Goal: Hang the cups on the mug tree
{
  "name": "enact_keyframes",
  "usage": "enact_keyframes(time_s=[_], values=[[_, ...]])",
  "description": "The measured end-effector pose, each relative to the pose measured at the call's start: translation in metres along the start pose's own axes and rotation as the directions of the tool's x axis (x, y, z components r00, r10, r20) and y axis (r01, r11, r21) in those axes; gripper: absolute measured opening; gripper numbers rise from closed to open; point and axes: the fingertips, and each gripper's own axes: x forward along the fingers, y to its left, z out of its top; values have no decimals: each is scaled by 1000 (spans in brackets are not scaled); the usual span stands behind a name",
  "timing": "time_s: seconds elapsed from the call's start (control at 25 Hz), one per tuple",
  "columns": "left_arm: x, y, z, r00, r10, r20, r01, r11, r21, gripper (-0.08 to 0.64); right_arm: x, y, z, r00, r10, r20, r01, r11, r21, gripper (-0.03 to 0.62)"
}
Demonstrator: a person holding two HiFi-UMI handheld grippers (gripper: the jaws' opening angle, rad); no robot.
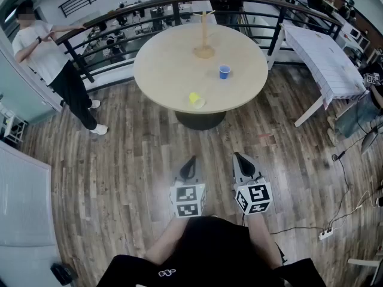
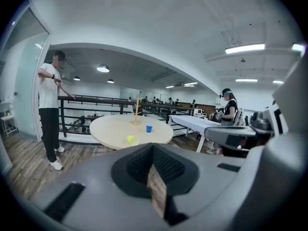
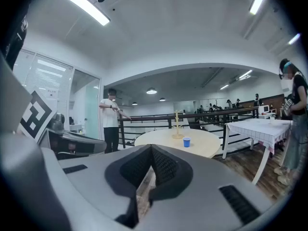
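Cups (blue cup [image 1: 224, 71], yellow cup [image 1: 195, 99]) on the worktop [image 1: 161, 70] by the mug tree [image 1: 204, 37], head view, well ahead of left tongs [image 1: 190, 160] and right tongs [image 1: 240, 157]; left gripper view, pressed together, empty; right gripper view, likewise; approach step, probably calling next for closing in and spreading.

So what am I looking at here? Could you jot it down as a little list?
Table: round, pale wood
Mug tree: far side of table, no cups on it
Blue cup: upright, mid-table
Yellow cup: on its side, near edge
Left hand-held gripper: shut, empty, short of the table
Right hand-held gripper: the same
Bystander: by the railing
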Motion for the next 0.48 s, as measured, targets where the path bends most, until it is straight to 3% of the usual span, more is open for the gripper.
enact_keyframes(time_s=[0.48], values=[[-5,0,-1,1000,6,1,-6,1000,-8,12,-2,1,0,1000,5,14,-5,1000,17,9]])
